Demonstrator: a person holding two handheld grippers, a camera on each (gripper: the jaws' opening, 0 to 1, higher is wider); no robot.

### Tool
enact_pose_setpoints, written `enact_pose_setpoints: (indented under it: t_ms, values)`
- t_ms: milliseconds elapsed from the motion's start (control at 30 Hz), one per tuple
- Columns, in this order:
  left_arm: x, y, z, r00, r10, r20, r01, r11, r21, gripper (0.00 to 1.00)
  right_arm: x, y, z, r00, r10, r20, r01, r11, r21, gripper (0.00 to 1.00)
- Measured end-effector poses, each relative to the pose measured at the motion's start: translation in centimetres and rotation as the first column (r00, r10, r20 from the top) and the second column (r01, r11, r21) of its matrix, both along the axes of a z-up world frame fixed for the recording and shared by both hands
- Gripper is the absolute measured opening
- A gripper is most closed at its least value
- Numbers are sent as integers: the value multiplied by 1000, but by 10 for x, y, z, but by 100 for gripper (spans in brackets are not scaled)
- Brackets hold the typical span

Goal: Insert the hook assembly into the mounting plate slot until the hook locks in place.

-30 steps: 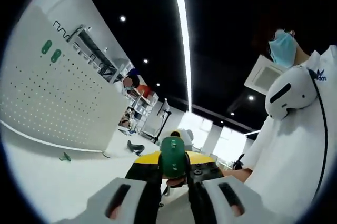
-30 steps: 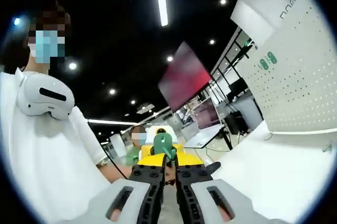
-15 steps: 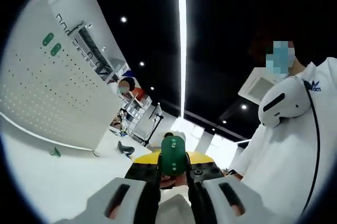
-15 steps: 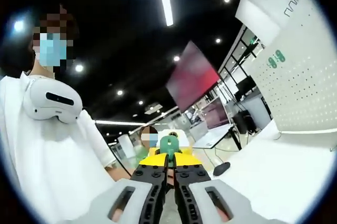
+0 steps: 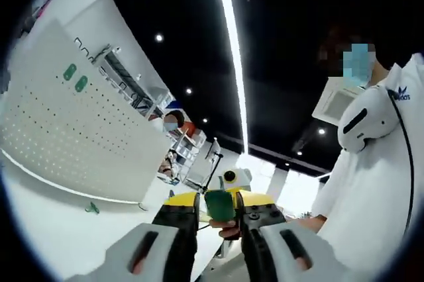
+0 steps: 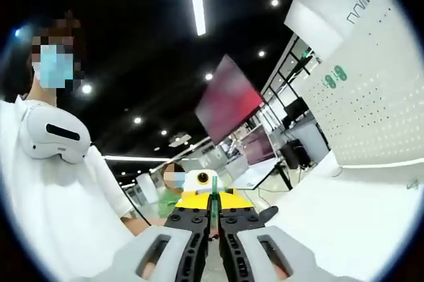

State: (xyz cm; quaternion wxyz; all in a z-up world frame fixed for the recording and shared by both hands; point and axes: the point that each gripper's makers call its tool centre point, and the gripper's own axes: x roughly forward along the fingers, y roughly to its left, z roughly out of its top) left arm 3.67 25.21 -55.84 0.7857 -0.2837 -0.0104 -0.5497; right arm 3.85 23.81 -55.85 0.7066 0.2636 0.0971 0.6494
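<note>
Both grippers sit tip to tip, each facing the other, w/ 1 small green part pinched between them. In the left gripper view the left gripper (image 5: pixel 220 210) has its jaws closed on a flat green plate (image 5: pixel 219 204), broad face toward the camera; a moment ago that same spot showed a taller rounded green piece w/ 2 small holes, so the part has rolled or been re-seated approx a quarter turn. In the right gripper view the right gripper (image 6: pixel 213 214) has its jaws drawn nearly together on a thin green edge (image 6: pixel 213 203); 0.5 s ago a rounded green knob stood there. Can't tell from these frames which green bit is hook and which is mounting plate, nor whether the slot has taken the hook.

The yellow body of the opposite gripper (image 5: pixel 248 198) sits right behind the part in the left gripper view.

Meaning for the task: my read is the 2 pieces are being turned to line up edge-to-slot, i.e. insertion is under way but no lock is visible yet.

Off to the side a white pegboard (image 5: pixel 73 136) stands on the white table (image 5: pixel 59 229), carrying 2 green tabs (image 5: pixel 75 77) high up. 1 small green hook (image 5: pixel 91 208) lies on the table just below the board.
</note>
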Motion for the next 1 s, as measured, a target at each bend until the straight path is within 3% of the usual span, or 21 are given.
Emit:
enact_pose_setpoints:
  t_ms: [100,367,600,667,733,867,1000]
  values:
    - [2,4,-3,1000,20,-3,-19,999,26,35,8,1,-4,999,-39,-3,39,999,-20,2]
    - [7,13,-6,999,52,6,-52,997,52,35,22,6,-4,995,-96,-17,95,995,-34,1]
    - [12,13,-16,997,75,-29,-72,994,79,33,21,19,2,994,-105,-7,105,994,-22,1]
    - [13,13,-14,996,79,-31,-77,995,67,31,19,23,1,994,-105,-6,105,994,-23,1]
    - [15,15,-11,995,96,-28,-95,995,43,22,16,26,0,995,-96,-5,96,995,-27,1]
    - [16,25,-11,996,78,-47,-77,997,15,19,14,28,-1,995,-97,-12,96,995,-22,2]
    - [13,30,-13,998,44,-34,-42,998,52,18,8,33,-3,996,-84,21,85,995,-58,2]
